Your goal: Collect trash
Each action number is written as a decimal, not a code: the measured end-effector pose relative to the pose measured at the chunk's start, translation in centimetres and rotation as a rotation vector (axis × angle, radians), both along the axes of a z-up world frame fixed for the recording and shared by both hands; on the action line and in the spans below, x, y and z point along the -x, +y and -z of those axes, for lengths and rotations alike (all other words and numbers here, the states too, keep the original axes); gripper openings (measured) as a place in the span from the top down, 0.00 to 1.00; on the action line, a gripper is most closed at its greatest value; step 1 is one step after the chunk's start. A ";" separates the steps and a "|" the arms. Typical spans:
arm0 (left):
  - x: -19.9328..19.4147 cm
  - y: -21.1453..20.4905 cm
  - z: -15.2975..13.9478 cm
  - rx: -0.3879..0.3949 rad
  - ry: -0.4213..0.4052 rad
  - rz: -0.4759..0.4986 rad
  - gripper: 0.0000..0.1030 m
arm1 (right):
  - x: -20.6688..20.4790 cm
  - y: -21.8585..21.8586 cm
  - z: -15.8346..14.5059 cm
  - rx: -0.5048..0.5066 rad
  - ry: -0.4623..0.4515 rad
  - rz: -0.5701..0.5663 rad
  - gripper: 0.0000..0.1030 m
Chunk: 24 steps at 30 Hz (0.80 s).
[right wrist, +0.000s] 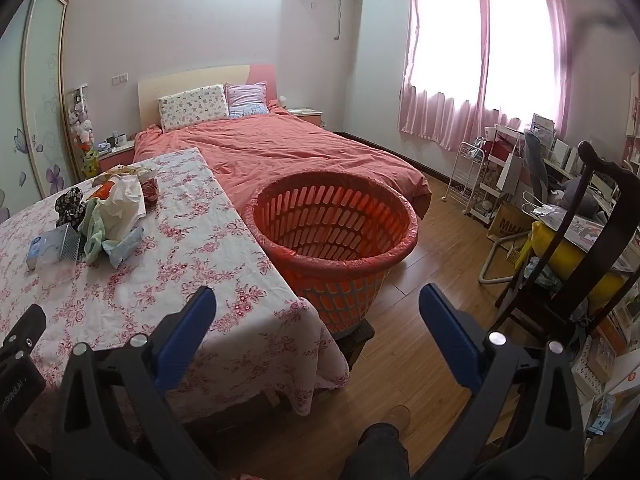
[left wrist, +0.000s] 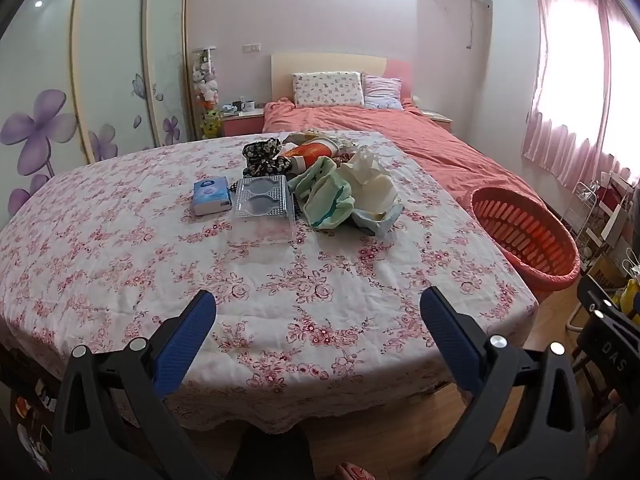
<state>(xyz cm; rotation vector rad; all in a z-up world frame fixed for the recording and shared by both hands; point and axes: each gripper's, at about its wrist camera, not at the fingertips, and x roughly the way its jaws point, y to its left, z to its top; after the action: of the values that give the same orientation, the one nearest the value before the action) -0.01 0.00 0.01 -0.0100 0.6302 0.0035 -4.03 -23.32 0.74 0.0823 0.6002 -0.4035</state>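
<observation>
A heap of trash lies mid-table on the floral cloth (left wrist: 280,280): a blue tissue pack (left wrist: 211,198), a clear plastic blister tray (left wrist: 264,200), pale green crumpled wrapping (left wrist: 326,196), white crumpled paper (left wrist: 370,178) and a black flowered cloth (left wrist: 264,156). The same heap (right wrist: 108,216) sits far left in the right wrist view. An orange slotted basket (right wrist: 334,236) stands beside the table's right edge, also seen as the basket (left wrist: 524,236). My left gripper (left wrist: 318,316) hangs open over the table's near part, well short of the heap. My right gripper (right wrist: 318,312) is open, empty, near the table corner and basket.
A bed with a coral cover (right wrist: 280,152) lies behind the table. Wardrobe doors (left wrist: 100,80) line the left. A dark wooden chair (right wrist: 568,260), a white wire rack (right wrist: 472,176) and cluttered shelves fill the right side. Wooden floor (right wrist: 432,248) lies open right of the basket.
</observation>
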 end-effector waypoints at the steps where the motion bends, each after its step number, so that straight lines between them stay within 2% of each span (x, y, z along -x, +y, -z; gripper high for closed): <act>1: 0.0 0.0 0.0 0.000 0.001 0.000 0.02 | 0.0 0.0 0.0 -0.001 -0.001 0.000 0.04; 24: 0.0 0.0 0.0 0.001 0.003 0.000 0.02 | 0.1 -0.1 0.0 -0.001 -0.001 0.000 0.04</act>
<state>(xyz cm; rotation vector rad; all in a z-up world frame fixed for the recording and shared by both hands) 0.01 0.00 0.00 -0.0108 0.6335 0.0032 -4.13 -23.41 0.72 0.0834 0.5995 -0.4035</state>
